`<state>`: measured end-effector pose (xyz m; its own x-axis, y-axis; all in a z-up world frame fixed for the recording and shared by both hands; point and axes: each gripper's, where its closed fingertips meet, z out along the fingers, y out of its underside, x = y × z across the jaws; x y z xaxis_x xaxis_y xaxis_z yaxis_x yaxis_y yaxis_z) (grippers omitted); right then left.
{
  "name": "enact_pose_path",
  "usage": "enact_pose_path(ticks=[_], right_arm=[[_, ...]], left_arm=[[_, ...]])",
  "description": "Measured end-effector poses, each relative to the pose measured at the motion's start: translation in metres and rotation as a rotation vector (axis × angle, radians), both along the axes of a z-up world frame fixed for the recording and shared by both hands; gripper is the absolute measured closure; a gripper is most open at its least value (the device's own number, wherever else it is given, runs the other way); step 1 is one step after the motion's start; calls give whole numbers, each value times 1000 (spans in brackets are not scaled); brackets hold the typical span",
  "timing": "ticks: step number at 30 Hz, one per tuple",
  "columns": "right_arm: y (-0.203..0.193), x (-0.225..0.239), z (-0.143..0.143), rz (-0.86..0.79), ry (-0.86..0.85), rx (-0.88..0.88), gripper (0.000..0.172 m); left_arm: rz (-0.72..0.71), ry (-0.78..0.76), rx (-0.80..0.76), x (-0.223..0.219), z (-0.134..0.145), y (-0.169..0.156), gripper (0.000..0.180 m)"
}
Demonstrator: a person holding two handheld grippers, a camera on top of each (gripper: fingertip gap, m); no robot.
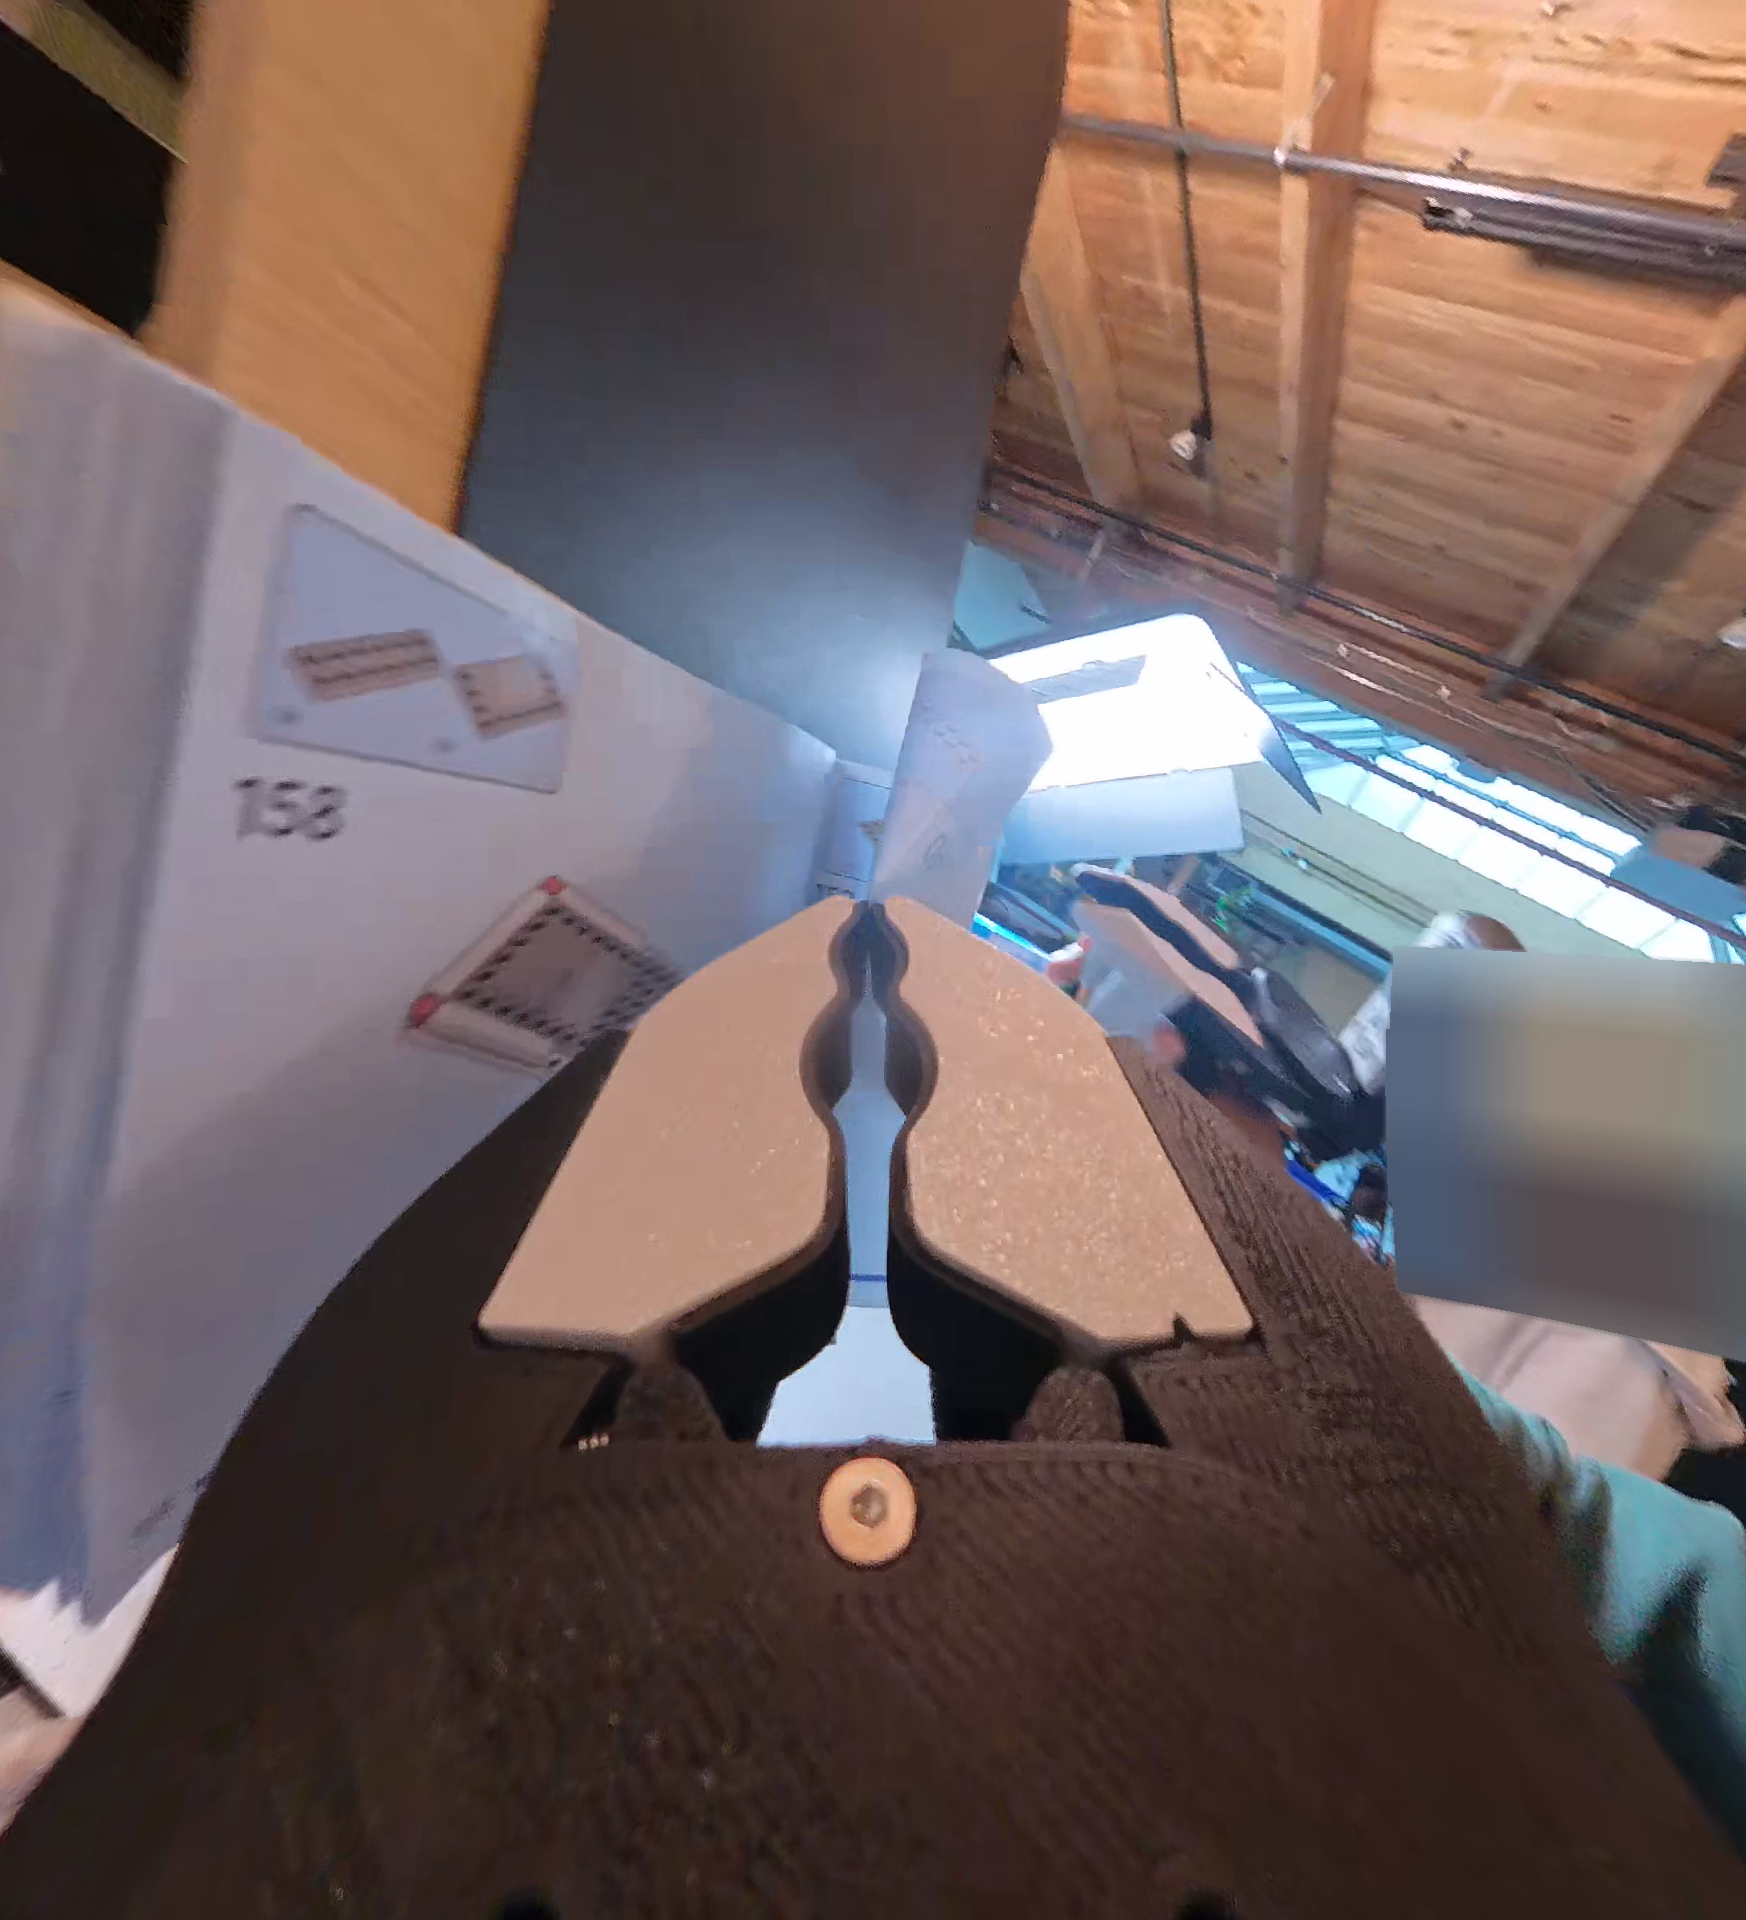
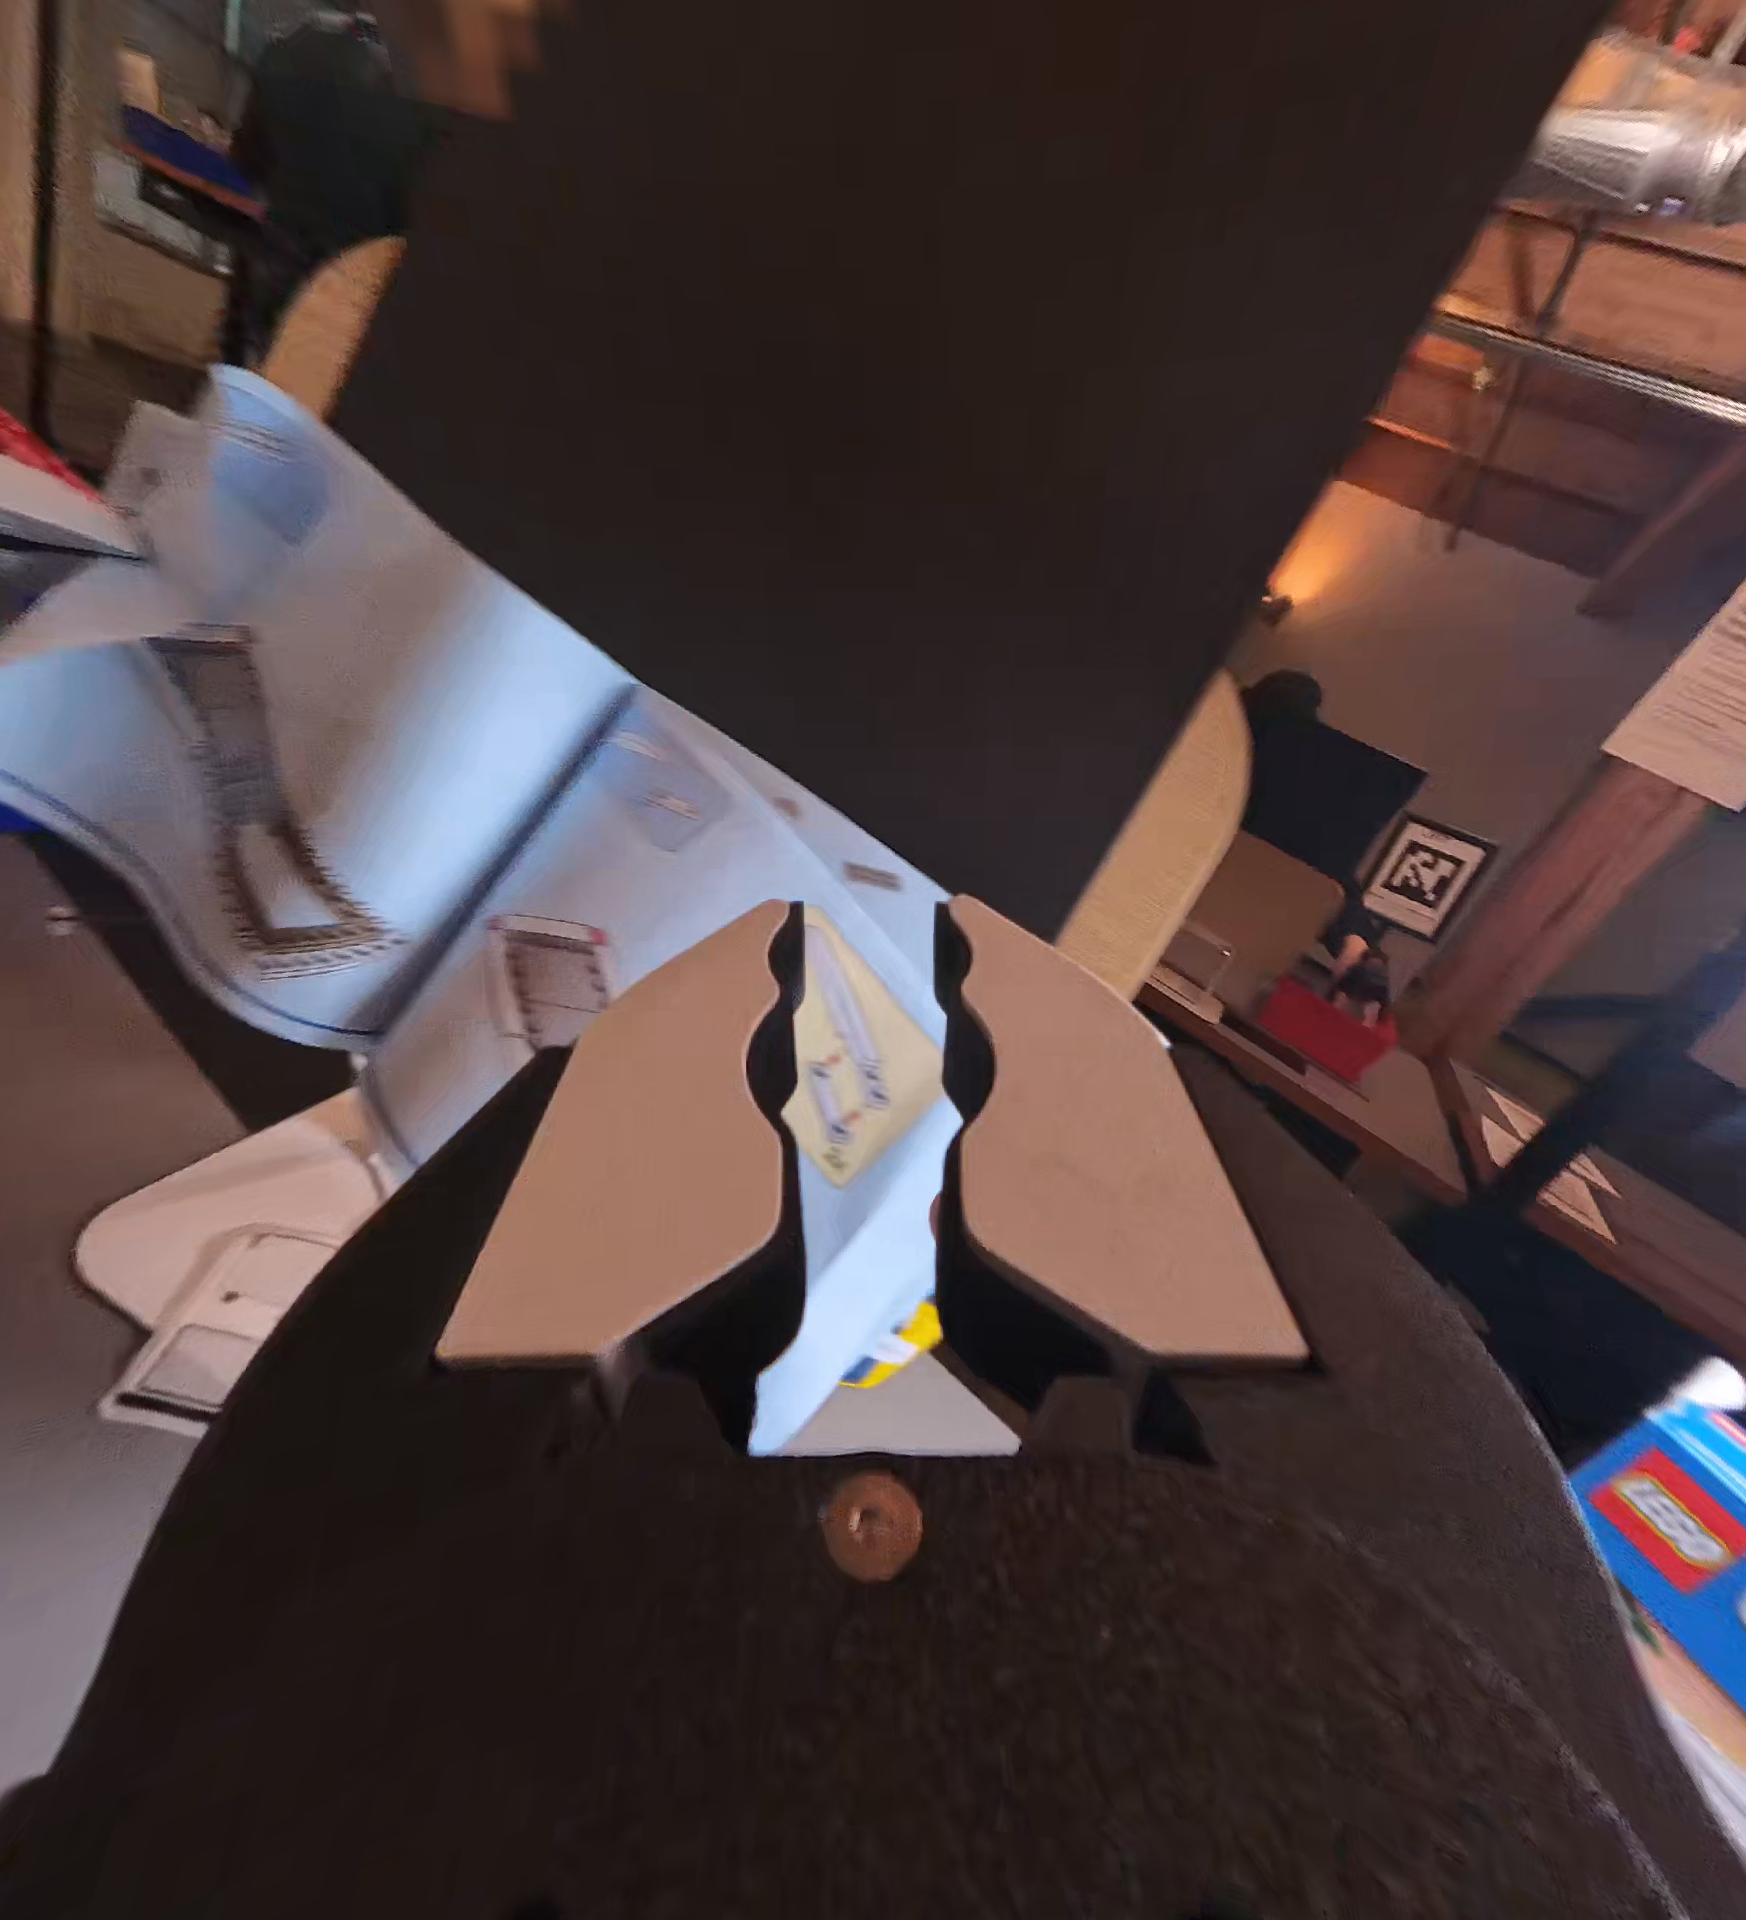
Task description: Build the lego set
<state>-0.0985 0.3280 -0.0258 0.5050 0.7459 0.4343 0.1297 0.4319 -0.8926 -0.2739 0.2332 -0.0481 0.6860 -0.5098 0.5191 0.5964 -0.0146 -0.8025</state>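
Observation:
My left gripper [image 1: 869, 912] is shut, its tips pinching the edge of a thin white page [image 1: 952, 790] that rises beyond them. It belongs to an open instruction booklet; a large page with printed build diagrams [image 1: 329, 831] fills the left of the left wrist view. In the right wrist view the booklet [image 2: 495, 748] curves across the left and middle. My right gripper [image 2: 869, 914] is open just above it. A yellow picture panel [image 2: 858, 1049] on the page shows through the gap. Its pads do not press on the paper.
A tall dark panel [image 2: 848, 416] stands right behind the booklet and also shows in the left wrist view [image 1: 765, 312]. A white plastic piece [image 2: 225, 1268] lies on the dark table [image 2: 17, 1039]. A blue box [image 2: 1721, 1579] sits at lower right. A person's green sleeve [image 1: 1679, 1558] is on the right. About 20 centimeters separates my left fingertips from my right. My left gripper's tips are some 25 centimeters from the white plastic piece [image 2: 225, 1268].

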Motion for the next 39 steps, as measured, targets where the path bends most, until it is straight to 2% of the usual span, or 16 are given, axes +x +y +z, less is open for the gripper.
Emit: enact_pose_path(ticks=[5, 7, 10, 13, 16, 17, 19, 21, 23, 24, 27, 30, 32, 34, 36, 39], right_arm=[[-59, -67, -36, 139, -126, -35, 150], [-52, -85, -59, 101, -191, -91, 151], [-12, -87, -79, -19, -230, -139, 151], [28, -74, -77, -133, -270, -84, 150], [44, -68, -73, -187, -334, 24, 150], [46, -66, -71, -222, -354, 42, 143], [31, -67, -58, -219, -305, 51, 136], [-7, -82, -39, -99, -213, 142, 139], [-51, -106, -42, 68, -225, 225, 145], [-63, -117, -50, 98, -259, 246, 148], [-54, -140, -72, 6, -356, 216, 146], [-40, -147, -76, -72, -358, 214, 141], [-34, -147, -77, -103, -340, 208, 135], [-30, -145, -75, -134, -314, 209, 126], [-25, -142, -72, -166, -279, 156, 111], [-19, -139, -71, -190, -239, 68, 99]], left_arm=[[126, -74, -13, -28, -8, -6, 180], [173, -100, -27, -39, -13, -8, 180], [205, -133, -61, -53, -20, -11, 180], [191, -138, -89, -56, -27, -12, 180], [186, -168, -83, -57, -27, -12, 180], [193, -166, -83, -57, -27, -13, 179], [198, -163, -83, -58, -27, -14, 178], [198, -167, -80, -58, -27, -15, 178], [208, -157, -88, -57, -28, -15, 178], [217, -155, -93, -58, -28, -16, 178], [290, -161, -121, -68, -30, -21, 178], [498, -93, -121, -86, -26, -47, 177], [554, 49, -116, -67, -23, -63, 177], [468, 137, -159, -28, -36, -63, 177], [355, 124, -240, 6, -63, -54, 173], [275, -12, -354, 25, -107, -34, 159]])
